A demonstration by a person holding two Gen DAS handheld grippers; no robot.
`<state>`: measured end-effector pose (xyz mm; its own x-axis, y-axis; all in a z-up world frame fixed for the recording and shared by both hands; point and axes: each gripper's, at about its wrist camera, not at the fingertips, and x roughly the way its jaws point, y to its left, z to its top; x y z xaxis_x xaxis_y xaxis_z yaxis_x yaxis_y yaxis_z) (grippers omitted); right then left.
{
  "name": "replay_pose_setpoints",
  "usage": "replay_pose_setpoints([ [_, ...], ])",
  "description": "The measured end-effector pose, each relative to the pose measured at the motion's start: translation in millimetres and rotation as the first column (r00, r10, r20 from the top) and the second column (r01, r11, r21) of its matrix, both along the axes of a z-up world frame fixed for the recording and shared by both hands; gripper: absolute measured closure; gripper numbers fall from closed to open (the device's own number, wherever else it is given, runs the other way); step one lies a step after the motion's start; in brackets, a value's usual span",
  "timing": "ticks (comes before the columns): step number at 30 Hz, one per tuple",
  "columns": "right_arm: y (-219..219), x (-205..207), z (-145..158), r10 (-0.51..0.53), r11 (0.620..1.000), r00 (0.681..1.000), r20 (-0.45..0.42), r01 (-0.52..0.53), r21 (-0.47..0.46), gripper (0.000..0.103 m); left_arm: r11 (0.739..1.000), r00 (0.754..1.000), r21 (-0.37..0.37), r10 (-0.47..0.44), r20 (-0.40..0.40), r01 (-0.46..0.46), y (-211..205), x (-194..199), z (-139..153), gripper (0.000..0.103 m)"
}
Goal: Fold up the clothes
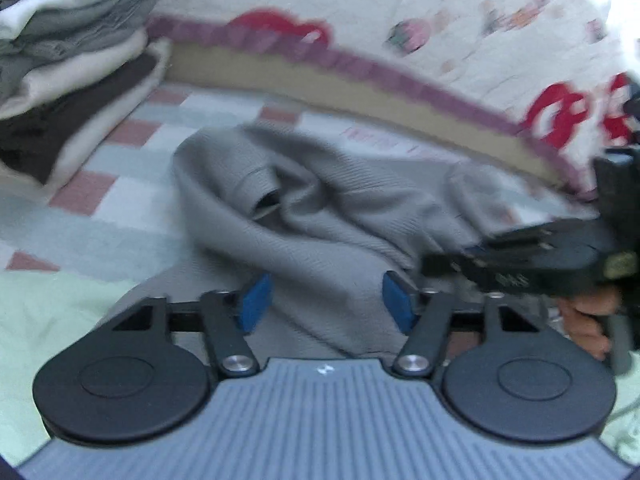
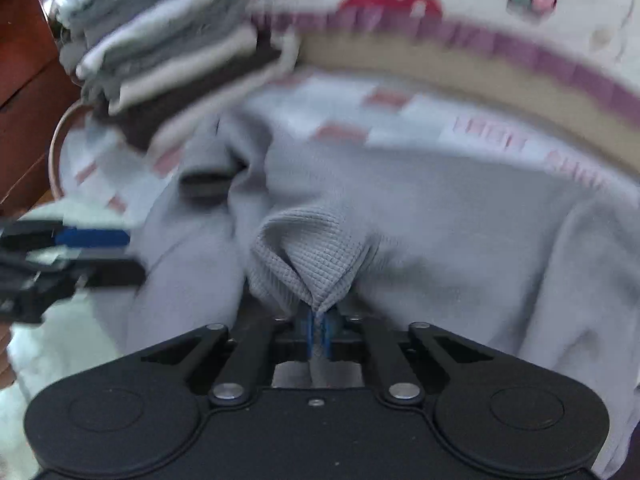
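On the bed's checked sheet, beside a stack of folded clothes point(image 1: 68, 72) at its far-left corner, we see the crumpled grey knit sweater point(image 1: 320, 216) unfolded, right gripper point(image 2: 318, 334) fingers pinching its edge, left gripper point(image 1: 326, 302) fingers half-wide around fabric.

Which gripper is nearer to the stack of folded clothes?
Left. The left gripper lies on the stack's side of the crumpled grey knit garment, jaws open; the right gripper, shut on that garment, is on the far side.

My left gripper point(image 1: 326, 304) has blue pads point(image 1: 254, 302), black linkage arms, silver pivot screws and a ribbed grey body; my right gripper point(image 2: 319, 326) is all black.
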<state>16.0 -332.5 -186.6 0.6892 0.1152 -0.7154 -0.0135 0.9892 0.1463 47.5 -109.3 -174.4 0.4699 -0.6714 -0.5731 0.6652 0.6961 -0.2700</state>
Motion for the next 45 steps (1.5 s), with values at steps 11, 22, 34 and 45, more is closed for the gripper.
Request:
replay_pose_setpoints([
  [11,-25,0,57,-0.123,0.983,0.976,0.181,0.145,-0.112,0.097,1.000,0.980,-0.008,-0.022,-0.198,0.020,-15,7,-12,0.016],
  [22,-49,17,96,-0.101,0.952,0.966,0.239,0.163,-0.258,0.097,0.977,0.981,0.080,0.195,0.018,-0.196,3,9,1,0.092],
  [34,-98,-9,136,-0.232,0.913,0.905,0.357,0.329,-0.240,0.097,0.831,0.789,0.055,0.502,0.354,-0.553,61,6,68,0.092],
  [45,-128,-56,197,-0.296,0.882,0.820,0.490,0.432,-0.190,0.097,0.859,0.803,-0.099,0.505,0.316,-0.502,92,-69,132,0.092],
])
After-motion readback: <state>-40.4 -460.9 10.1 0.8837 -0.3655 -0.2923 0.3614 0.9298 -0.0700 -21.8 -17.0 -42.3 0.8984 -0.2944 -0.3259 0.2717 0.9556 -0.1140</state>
